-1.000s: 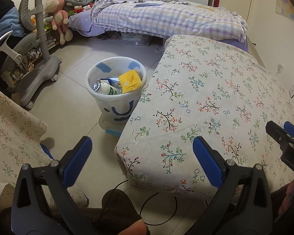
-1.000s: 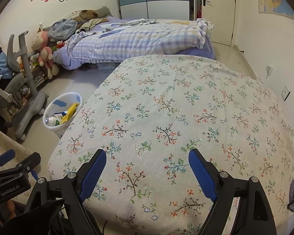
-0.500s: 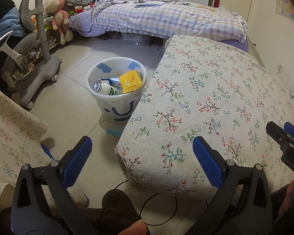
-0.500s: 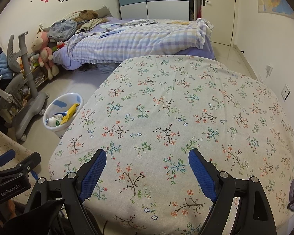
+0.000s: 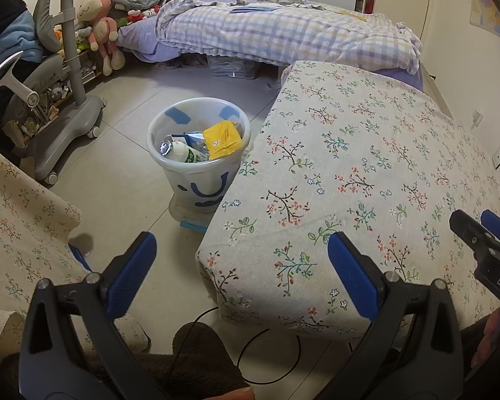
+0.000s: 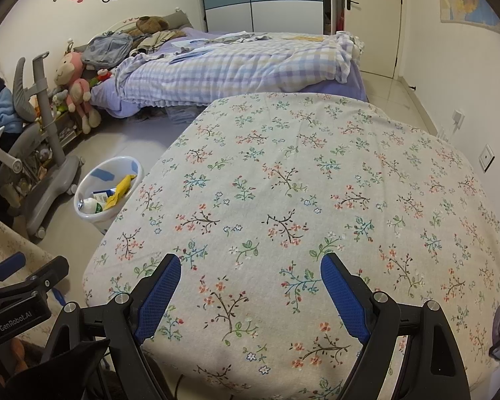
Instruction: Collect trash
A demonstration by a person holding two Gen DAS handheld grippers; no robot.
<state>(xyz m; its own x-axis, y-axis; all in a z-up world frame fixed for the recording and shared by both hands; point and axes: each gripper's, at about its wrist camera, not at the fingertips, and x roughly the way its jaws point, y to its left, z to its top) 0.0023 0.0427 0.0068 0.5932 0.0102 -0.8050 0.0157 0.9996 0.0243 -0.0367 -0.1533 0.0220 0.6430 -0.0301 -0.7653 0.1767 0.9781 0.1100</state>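
Trash (image 5: 200,145) sits in the white bin (image 5: 170,126) on the floor, ahead of the left gripper (image 5: 240,276); both grippers' fingers gape wide, empty. Right gripper (image 6: 250,295) hovers over bare tabletop (image 6: 316,183); reaching across could tip the bin.

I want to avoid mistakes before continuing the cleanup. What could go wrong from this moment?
1. The white plastic bin stands tight against the flower-printed table cloth; a swing might tip it.
2. The yellow packet leans above the rim and may fall out.
3. The thin black cable on the floor could snag the open left gripper.
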